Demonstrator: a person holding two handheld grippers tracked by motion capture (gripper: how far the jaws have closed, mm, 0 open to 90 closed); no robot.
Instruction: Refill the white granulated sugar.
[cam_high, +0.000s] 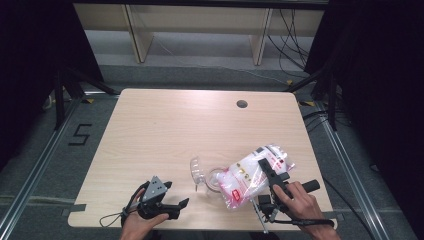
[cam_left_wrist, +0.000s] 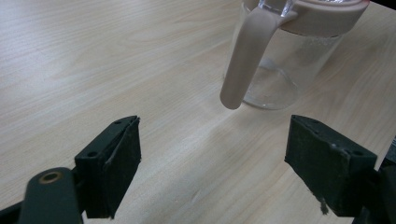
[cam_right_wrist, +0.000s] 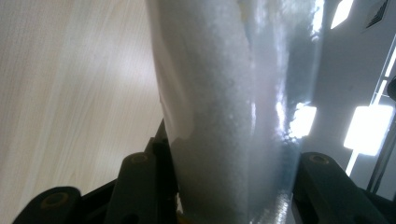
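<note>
The high view looks forward and down from above the person's side, taking in the whole surface (cam_high: 165, 125). The left gripper view sits low over the wood, close to a glass jug (cam_left_wrist: 280, 56). The right gripper view presses right against a bag of white grains (cam_right_wrist: 224, 116), also seen from above.

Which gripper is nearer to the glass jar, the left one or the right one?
Right. The right gripper holds the bag tilted just beside the jar, whose lid is open. The left gripper stands open, apart from the jar, nearer the person.
</note>
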